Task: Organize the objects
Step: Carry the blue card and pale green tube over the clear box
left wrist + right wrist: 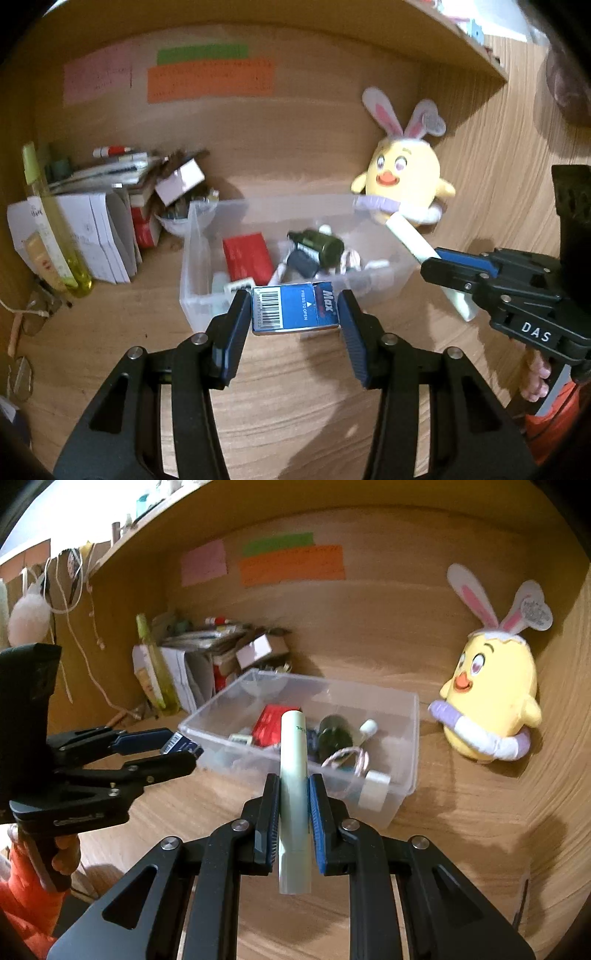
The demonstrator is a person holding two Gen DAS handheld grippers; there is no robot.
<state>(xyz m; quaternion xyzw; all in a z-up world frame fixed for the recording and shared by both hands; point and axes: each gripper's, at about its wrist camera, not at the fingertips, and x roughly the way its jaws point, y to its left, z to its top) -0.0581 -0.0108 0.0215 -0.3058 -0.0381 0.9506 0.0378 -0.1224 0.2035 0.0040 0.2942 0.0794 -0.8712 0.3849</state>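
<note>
Blue pads of the left gripper (294,308) press both sides of a small blue box (295,312) marked "Max", with a barcode on its top face; the box hangs above the wooden desk (295,398), just at the near wall of the bin (201,295). The right gripper (293,805) is closed on a pale green tube (293,786), which stands nearly upright between the pads and sticks out past them at both ends. In the left view that tube (410,240) slants over the bin's right corner.

Beyond both grippers sits the clear plastic bin, holding a red packet (248,256), a dark green bottle (321,245), a coil of string (345,762) and a few small white pieces.

Left of the bin, papers (99,236) and a tall yellow-green bottle (55,225) lean in a heap. Right of it a yellow plush chick (493,701) with rabbit ears sits by the side wall. Pink, green and orange notes (210,79) are stuck on the back wall.
</note>
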